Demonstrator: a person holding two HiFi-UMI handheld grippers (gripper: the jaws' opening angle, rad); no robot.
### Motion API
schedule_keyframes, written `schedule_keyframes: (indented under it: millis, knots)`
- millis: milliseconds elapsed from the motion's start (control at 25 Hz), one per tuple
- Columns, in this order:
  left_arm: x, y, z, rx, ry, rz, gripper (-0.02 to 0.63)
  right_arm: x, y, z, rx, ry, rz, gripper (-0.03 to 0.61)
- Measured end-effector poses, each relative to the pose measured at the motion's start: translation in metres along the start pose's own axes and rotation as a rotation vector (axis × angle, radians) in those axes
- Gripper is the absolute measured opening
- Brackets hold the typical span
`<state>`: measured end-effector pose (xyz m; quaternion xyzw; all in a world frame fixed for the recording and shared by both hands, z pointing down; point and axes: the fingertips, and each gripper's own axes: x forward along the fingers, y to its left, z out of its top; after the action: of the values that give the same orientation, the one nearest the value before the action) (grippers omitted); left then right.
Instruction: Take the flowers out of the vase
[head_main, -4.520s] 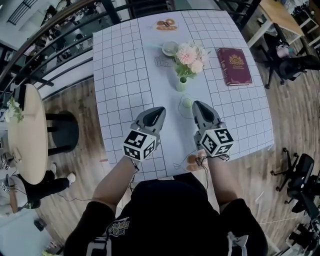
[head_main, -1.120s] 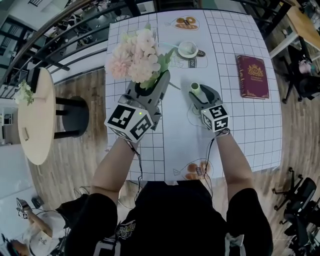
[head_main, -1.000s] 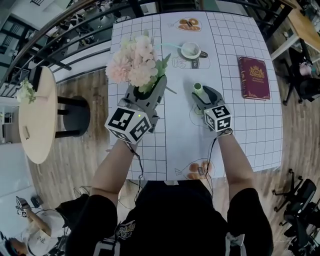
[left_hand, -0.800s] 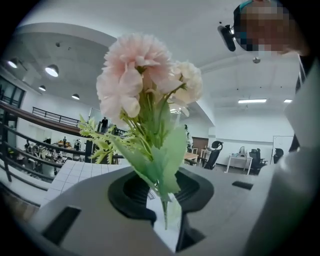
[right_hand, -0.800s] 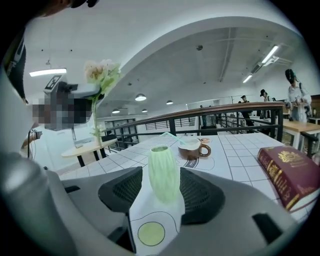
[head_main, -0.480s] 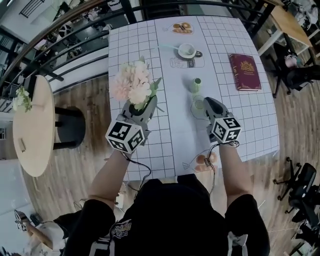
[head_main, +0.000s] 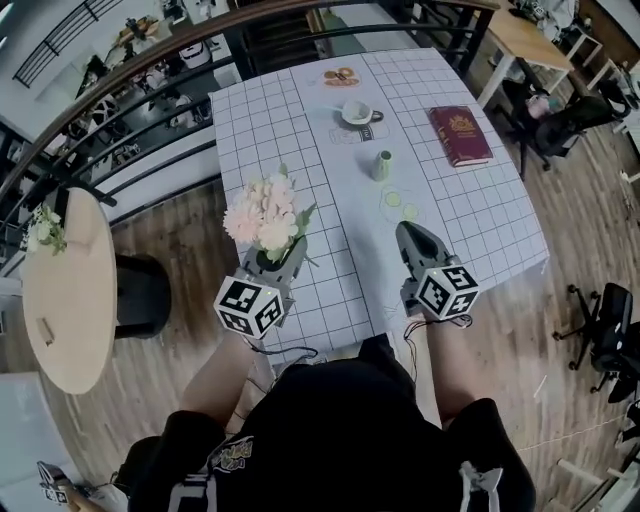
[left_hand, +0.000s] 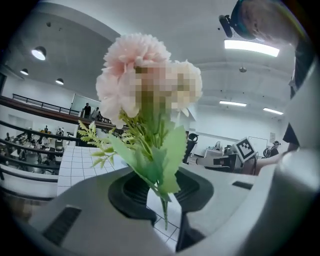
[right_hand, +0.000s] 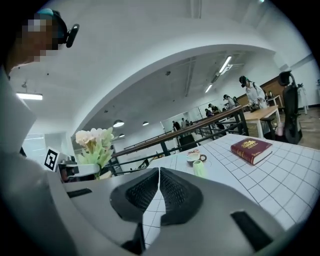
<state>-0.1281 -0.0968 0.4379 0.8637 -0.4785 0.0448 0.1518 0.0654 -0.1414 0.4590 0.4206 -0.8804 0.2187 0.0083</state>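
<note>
The bunch of pale pink flowers with green leaves is out of the vase, and my left gripper is shut on its stems over the table's near left part. In the left gripper view the flowers rise upright from between the pads of that gripper. The small green vase stands upright and empty in mid table, apart from both grippers. My right gripper hovers well short of the vase. Its jaws are closing, and the pads of the right gripper meet with nothing between them. The vase shows ahead of it.
Farther back on the white gridded table are a red book, a cup on a saucer and a plate of pastries. A round side table and a black stool stand at the left, and a railing runs behind the gridded table.
The right gripper let go of the vase, drew back toward me, rose and shut. The left gripper carried the flowers back and to the left, away from the vase.
</note>
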Motion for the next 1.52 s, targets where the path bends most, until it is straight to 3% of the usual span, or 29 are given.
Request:
schedule_keyframes:
  millis: [280,600,1080,1520]
  knots:
    - [-0.058,-0.015,-0.019,0.002,0.021,-0.051,0.098,-0.041,0.081,-0.017,-0.022,-0.052,-0.027,0.025]
    - [-0.105,-0.055,-0.052,0.011,0.059,-0.113,0.098,-0.094,0.131,-0.041,-0.044,-0.055,-0.064,0.023]
    - [-0.140,-0.093,-0.079,-0.023,0.070,-0.112,0.098,-0.143,0.163,-0.072,-0.028,-0.032,-0.056,0.021]
    - [-0.136,-0.101,-0.069,0.009,0.064,-0.110,0.098,-0.146,0.158,-0.073,-0.024,-0.030,-0.062,0.021]
